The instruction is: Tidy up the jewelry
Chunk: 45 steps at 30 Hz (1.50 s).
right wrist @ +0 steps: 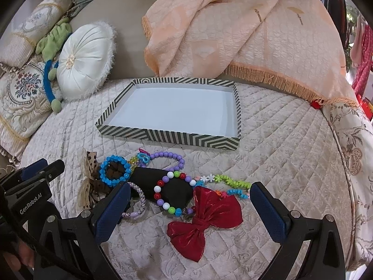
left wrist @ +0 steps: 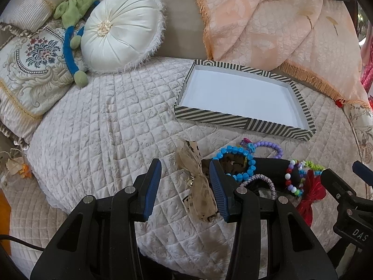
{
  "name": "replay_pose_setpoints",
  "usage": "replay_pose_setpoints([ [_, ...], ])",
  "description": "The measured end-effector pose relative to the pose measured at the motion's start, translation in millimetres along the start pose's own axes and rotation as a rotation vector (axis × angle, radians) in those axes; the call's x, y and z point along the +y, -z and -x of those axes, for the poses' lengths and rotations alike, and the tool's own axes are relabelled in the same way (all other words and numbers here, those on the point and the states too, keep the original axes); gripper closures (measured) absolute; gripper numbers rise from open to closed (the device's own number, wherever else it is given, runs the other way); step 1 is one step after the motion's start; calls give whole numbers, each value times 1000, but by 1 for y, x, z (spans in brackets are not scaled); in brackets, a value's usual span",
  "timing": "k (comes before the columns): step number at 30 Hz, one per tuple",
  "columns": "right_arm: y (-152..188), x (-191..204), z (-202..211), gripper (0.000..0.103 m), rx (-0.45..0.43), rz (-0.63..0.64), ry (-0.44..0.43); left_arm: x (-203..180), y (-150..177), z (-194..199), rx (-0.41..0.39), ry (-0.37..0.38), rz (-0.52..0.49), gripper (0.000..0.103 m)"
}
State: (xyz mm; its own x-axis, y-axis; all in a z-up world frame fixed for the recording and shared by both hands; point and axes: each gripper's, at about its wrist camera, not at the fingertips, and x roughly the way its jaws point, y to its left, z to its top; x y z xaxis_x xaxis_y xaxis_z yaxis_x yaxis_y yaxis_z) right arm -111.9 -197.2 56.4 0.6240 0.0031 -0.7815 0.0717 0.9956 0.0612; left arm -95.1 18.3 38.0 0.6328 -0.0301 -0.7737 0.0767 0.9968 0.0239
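Note:
A striped tray [left wrist: 242, 121] [right wrist: 167, 137] with a white, bare floor lies on the quilted bed. In front of it sits a pile of jewelry: a blue bead bracelet [right wrist: 114, 170], a purple bead bracelet [right wrist: 167, 157], a multicoloured bead bracelet [right wrist: 173, 193] around a black roll [right wrist: 149, 177], a braided bracelet [right wrist: 137, 200] and a green plastic chain [right wrist: 230, 180]. My left gripper [left wrist: 185, 165] is open, low over a beige leopard-print ribbon bow [left wrist: 195, 182] that lies between its fingers, untouched by the pads. My right gripper [right wrist: 189, 186] is open wide over a red bow [right wrist: 205, 219].
A round white cushion [left wrist: 121, 30], a green plush toy [left wrist: 74, 9] and embroidered pillows [left wrist: 30, 70] line the back left. A peach fringed blanket [right wrist: 233, 35] is draped behind the tray. The quilted cover [left wrist: 105, 128] runs bare to the left of the pile.

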Motion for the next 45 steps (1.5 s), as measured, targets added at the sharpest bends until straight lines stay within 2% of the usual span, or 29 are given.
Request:
replay_pose_setpoints([
  [17, 2, -2, -3, 1, 9, 4, -19, 4, -1, -4, 26, 12, -4, 60],
  [24, -2, -10, -8, 1, 18, 63, -50, 38, -22, -22, 146, 130, 93, 61],
  [26, -3, -13, -11, 10, 25, 67, -72, 43, -25, -28, 170, 149, 108, 61],
  [28, -5, -15, -15, 20, 36, 56, -127, 46, -27, -33, 188, 162, 111, 60],
  [30, -8, -15, -24, 26, 62, 40, -204, 48, -28, -40, 215, 180, 124, 60],
  [33, -11, -1, -38, 37, 100, 73, -309, 52, -23, -50, 277, 255, 162, 57],
  [35, -14, 11, -49, 47, 118, 107, -340, 49, -17, -56, 318, 292, 155, 57],
  [40, -26, 34, -83, 57, 175, 132, -408, 32, -5, -73, 362, 268, 110, 56],
  [45, -29, 57, -104, 61, 223, 192, -435, 24, 0, -90, 373, 251, 94, 56],
])
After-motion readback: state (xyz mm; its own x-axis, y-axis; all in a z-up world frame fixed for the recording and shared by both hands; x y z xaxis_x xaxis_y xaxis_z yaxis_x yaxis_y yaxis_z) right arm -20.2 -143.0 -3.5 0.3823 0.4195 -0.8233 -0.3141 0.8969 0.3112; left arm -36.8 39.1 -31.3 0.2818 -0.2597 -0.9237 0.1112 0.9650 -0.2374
